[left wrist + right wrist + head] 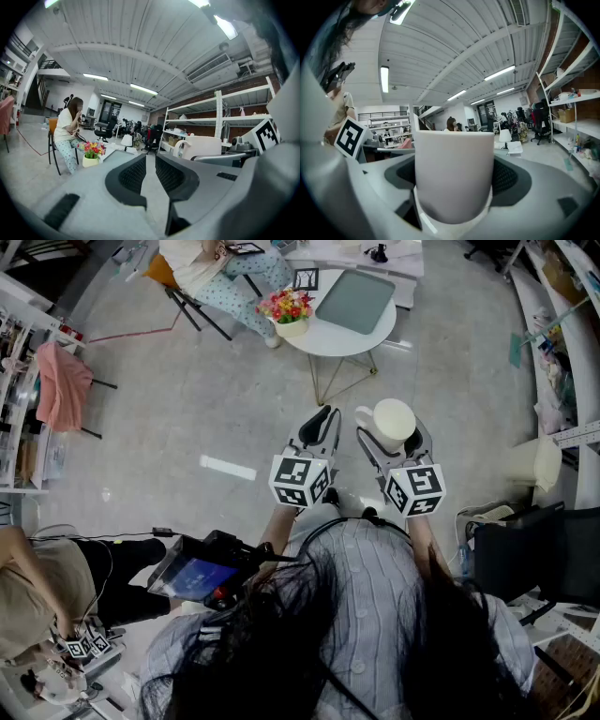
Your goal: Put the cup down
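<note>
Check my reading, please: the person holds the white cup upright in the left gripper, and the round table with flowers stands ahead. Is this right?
Not quite. The cup sits upright between the jaws of the right gripper, not the left, as the right gripper view shows. The left gripper has nothing between its jaws. The round table with flowers does stand ahead.
</note>
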### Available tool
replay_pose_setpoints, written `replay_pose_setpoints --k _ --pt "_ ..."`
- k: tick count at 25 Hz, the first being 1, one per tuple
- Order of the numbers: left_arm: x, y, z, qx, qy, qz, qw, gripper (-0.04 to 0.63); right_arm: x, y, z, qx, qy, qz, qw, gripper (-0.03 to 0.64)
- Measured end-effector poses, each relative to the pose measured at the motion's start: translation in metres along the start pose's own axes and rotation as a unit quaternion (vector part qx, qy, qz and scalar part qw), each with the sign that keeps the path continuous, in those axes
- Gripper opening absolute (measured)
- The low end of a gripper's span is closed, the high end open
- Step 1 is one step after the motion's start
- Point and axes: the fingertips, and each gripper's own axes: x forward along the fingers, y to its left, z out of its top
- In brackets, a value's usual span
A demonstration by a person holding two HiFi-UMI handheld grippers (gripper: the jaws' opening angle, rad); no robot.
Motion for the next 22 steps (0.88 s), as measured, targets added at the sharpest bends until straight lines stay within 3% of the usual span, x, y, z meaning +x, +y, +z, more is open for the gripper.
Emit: replay_pose_setpoints --k 22 --pt "-0.009 0.034 -0.003 0.006 0.009 -0.015 0.9998 0.072 0.027 0.023 -0.014 0.021 0.009 -0.005 1.000 0.414"
